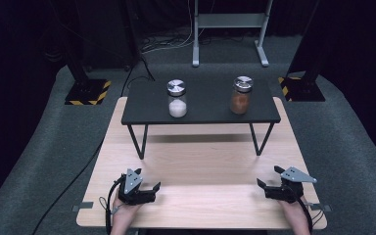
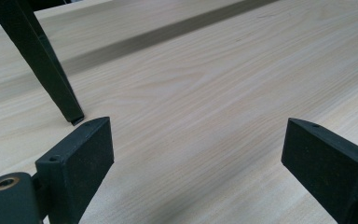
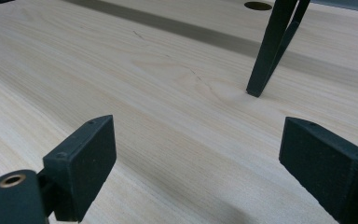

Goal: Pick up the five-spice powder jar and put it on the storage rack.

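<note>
Pale wood of the bench (image 1: 200,161) lay bare under both tongs. The left tongs (image 1: 152,188) rested near the bench's front edge with jaws wide apart and nothing between them; the right tongs (image 1: 264,185) sat the same way, open and empty. Well beyond them stood a low black shelf (image 1: 200,115) on thin legs. On it, ahead of the left tongs, was a jar of white powder (image 1: 177,99); ahead of the right tongs, a jar of brown powder (image 1: 240,95). Both carried metal lids, and what the powders were could not be made out. In the left gripper view one shelf leg (image 2: 51,70) was cut off at the top edge, and likewise in the right gripper view.
</note>
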